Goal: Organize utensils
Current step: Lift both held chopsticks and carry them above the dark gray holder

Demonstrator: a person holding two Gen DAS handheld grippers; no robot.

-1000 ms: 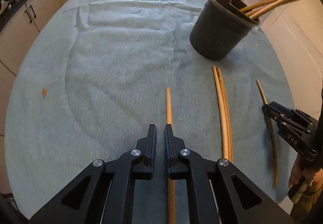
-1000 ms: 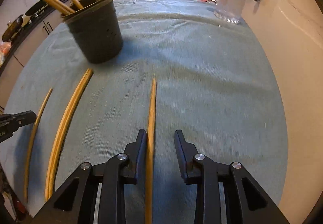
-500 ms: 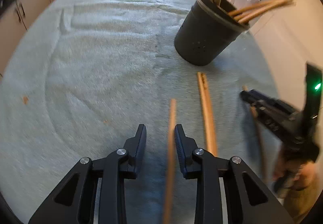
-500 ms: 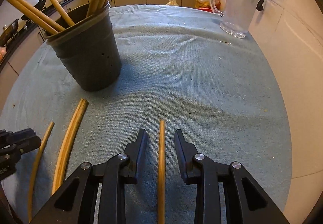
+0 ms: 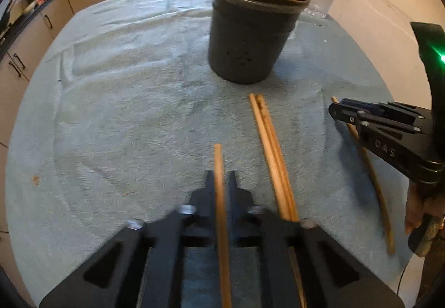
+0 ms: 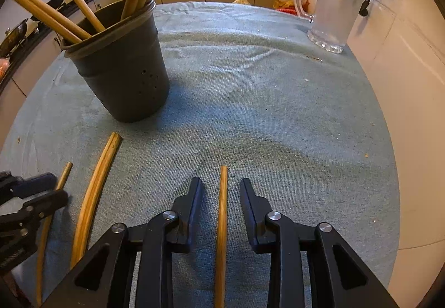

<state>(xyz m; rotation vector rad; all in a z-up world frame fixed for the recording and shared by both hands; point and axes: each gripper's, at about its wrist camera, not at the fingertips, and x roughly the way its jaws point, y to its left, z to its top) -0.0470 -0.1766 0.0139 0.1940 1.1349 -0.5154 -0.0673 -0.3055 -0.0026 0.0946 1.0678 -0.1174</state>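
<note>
Several sticks already upright in the pot (image 5: 250, 38), four left on the table (image 6: 278, 113): left tongs (image 5: 221, 183) clamped on one stick (image 5: 219, 169), right tongs (image 6: 219, 191) closing, not yet touching another (image 6: 221, 210), pair (image 5: 271, 146) untouched.

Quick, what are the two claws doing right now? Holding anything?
Left gripper: closed on a chopstick, jaws having just closed.
Right gripper: open and closing, a chopstick lying between its fingers, not yet pinched.
</note>
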